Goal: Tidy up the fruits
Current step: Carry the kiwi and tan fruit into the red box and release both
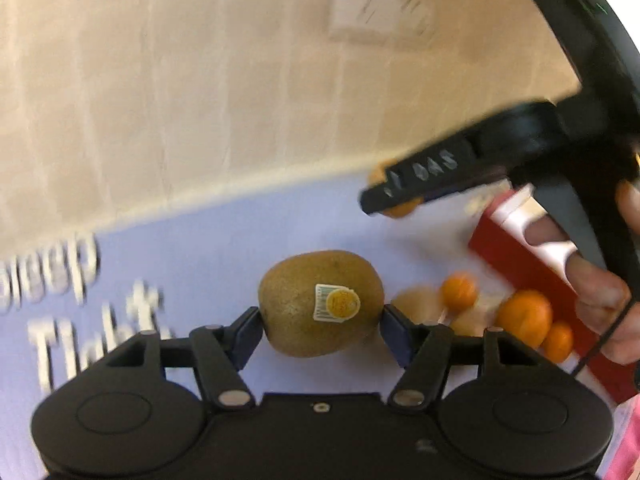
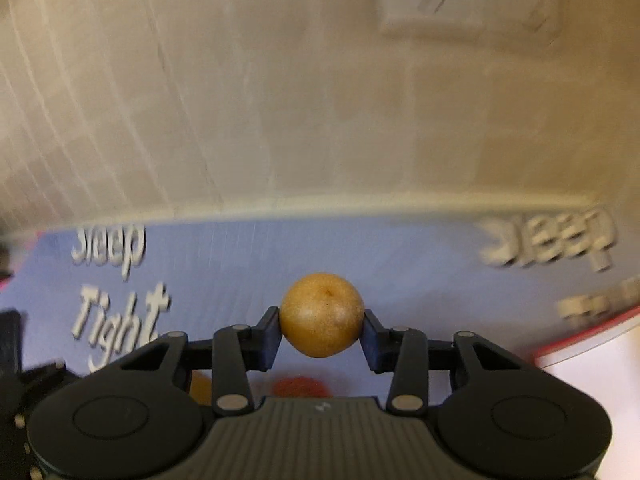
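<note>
The left gripper (image 1: 322, 322) is clamped on a kiwi (image 1: 321, 303), its blue pads pressing the fruit's two ends so that the stickered side faces the camera; the kiwi hangs clear above a pale blue printed cloth (image 1: 224, 248), lifted presumably for carrying to wherever kiwis are being grouped. To the right of it in the left wrist view, a loose cluster of oranges (image 1: 525, 317) and tan fruit lies on the cloth against a red box (image 1: 520, 264), which looks like the unsorted pile, though blur makes the count unsure. Further right a bare hand (image 1: 600, 296) grips the handle of the other tool, whose black arm crosses the upper right. In the right wrist view, the right gripper (image 2: 321, 330) is closed on a small round yellowish-brown fruit (image 2: 322, 314), pinched across its widest part, which should keep a sphere from rolling out. It too is held above the cloth, near the wall. Both fruits are airborne, so I judge the sorting is mid-carry, with more left.
</note>
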Motion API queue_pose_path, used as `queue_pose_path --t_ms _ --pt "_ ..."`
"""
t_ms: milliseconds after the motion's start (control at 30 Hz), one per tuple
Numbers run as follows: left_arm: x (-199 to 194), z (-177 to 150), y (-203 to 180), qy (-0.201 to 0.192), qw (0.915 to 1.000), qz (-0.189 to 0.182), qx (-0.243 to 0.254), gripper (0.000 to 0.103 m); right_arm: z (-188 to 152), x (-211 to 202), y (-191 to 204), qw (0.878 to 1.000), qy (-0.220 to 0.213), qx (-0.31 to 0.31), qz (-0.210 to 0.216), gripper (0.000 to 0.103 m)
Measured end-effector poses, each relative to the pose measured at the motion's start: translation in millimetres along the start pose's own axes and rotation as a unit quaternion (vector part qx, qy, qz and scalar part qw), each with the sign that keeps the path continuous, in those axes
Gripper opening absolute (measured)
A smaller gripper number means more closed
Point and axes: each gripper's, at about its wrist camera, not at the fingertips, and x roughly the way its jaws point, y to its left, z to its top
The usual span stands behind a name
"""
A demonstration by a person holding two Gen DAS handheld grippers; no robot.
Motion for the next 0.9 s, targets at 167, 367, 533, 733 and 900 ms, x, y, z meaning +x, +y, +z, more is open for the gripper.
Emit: queue_pose_path --t_ms 167,367,533,733,900 --pt "-22.5 63.0 -35.0 -0.075 0.9949 -0.05 0.044 0.077 10.9 -90.9 -44.1 0.994 -0.092 0.025 -0.056 0.044" --pt "-7.3 119.9 -98.4 -0.097 0.9799 -0.157 0.075 0.077 -8.7 -179.9 -116.2 0.973 -0.151 0.08 -0.155 0.044" --pt "42.5 124.6 -160.8 -0.046 0.9667 -0.228 0.105 0.077 -52.4 -200.2 -173.8 0.958 -0.129 0.154 -0.205 0.044" --pt "98.3 100.7 -206.8 0.036 0.9537 -0.271 0.125 0.077 -104.8 -177.4 -214.1 0.951 -0.074 0.226 -0.199 0.044" --pt "121.4 80.4 -226.9 0.071 0.9396 -0.29 0.168 0.077 -135.0 -150.4 -234.8 0.946 -0.036 0.263 -0.188 0.044"
